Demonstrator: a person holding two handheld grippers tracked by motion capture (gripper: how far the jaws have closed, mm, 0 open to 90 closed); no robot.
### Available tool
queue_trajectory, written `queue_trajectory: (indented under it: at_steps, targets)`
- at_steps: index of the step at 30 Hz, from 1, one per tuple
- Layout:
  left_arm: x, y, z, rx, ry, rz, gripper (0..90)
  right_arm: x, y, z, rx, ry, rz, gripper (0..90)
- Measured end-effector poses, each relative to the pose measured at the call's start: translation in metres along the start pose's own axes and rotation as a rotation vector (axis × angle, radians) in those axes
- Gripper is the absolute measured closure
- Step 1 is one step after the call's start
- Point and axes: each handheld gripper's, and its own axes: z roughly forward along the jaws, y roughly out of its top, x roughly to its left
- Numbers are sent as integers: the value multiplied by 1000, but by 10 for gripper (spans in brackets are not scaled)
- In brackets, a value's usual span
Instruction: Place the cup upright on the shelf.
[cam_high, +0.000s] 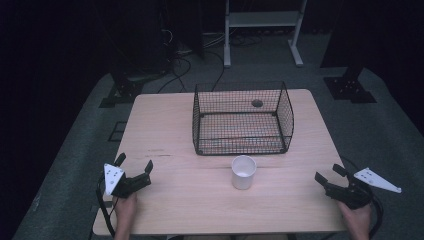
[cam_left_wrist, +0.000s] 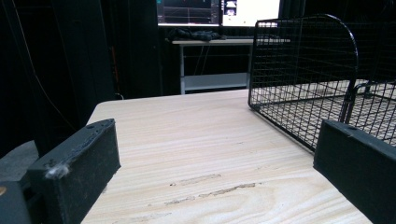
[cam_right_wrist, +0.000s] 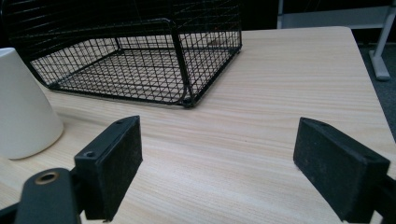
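Note:
A white cup (cam_high: 243, 172) stands upright on the wooden table (cam_high: 165, 125), just in front of a black wire basket (cam_high: 242, 119) with nothing in it. My left gripper (cam_high: 134, 165) rests near the table's front left corner, open, nothing between its jaws. My right gripper (cam_high: 330, 174) sits at the front right edge, also open and holding nothing. In the right gripper view the cup (cam_right_wrist: 23, 105) is at the far left and the basket (cam_right_wrist: 140, 56) lies ahead. The left gripper view has the basket (cam_left_wrist: 322, 84) at the right.
A round hole in the tabletop (cam_high: 257, 103) shows behind the basket's mesh. A white shelf frame (cam_high: 262, 30) and cables stand on the floor beyond the table. Dark stands flank the table's far corners. Monitors (cam_left_wrist: 219, 11) glow in the left gripper view.

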Motion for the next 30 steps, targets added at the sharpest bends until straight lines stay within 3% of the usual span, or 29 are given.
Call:
queue_trajectory:
  at_steps: [14,30]
  targets:
    - [0,0,-1,-2,-2,-3,0,8,10,2,24,11,-19,134]
    - [0,0,-2,-5,-6,-5,0,31,31,9,70,111,-74,129]
